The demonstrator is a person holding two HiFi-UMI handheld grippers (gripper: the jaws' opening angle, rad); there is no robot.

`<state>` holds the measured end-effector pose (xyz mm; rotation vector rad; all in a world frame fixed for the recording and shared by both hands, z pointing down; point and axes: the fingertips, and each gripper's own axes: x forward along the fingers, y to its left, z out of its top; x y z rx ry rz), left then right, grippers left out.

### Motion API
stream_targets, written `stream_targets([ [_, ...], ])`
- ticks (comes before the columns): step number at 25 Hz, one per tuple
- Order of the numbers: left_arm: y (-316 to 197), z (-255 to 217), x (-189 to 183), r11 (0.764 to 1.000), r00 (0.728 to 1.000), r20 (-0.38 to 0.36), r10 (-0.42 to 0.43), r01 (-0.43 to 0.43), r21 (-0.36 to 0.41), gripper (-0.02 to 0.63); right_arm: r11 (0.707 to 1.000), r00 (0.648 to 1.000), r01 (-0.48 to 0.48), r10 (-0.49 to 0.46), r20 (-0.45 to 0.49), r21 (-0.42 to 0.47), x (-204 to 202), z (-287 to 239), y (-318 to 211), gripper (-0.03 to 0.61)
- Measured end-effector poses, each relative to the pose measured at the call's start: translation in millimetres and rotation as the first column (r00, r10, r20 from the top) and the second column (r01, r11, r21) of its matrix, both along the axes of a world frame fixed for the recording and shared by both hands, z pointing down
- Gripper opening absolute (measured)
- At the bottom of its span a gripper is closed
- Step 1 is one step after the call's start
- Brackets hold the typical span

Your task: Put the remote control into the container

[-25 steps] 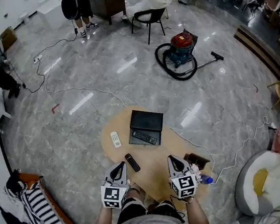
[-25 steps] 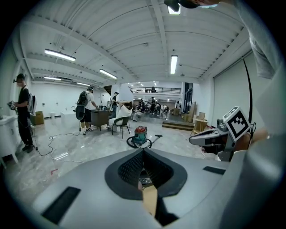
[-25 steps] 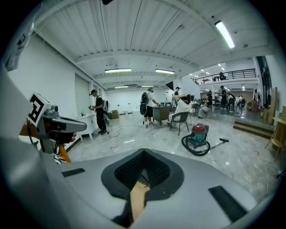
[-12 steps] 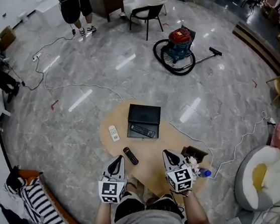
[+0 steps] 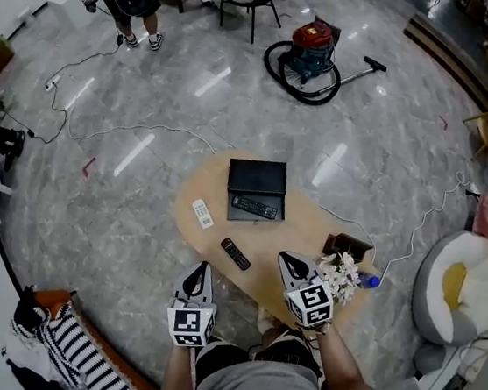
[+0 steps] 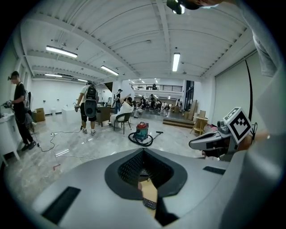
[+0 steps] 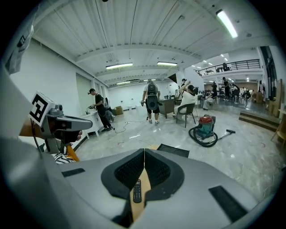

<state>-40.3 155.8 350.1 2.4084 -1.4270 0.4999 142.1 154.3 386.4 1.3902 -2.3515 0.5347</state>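
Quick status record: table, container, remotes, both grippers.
table: wooden, oval
container: black, open, on the far side of the table
boxed remote: black, lying in the container
black remote: loose on the table, nearer than the container
white remote: on the table, left of the container
left gripper: shut, empty, at the near edge
right gripper: shut, empty, at the near edge
flowers: just right of the right gripper

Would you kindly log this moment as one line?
left gripper: shut, empty | right gripper: shut, empty | nearest black remote: on table, untouched | container: beyond it
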Motion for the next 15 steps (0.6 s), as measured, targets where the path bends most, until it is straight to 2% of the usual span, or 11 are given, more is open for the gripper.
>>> stream_targets([
  [8,-16,64,-41,0.990,0.995,-0.001,0.101,-0.101,-0.099,0.008,0.994,0.998,-0.046,0.042,-0.040,-0.098,-45,70,-14,0.011],
  [15,-28,126,-65,0.979,0.990,-0.013,0.138,-0.138,-0.150,0.008,0.985,0.995,-0.059,0.045,-0.092,-0.161,-68,138,-24,0.011],
])
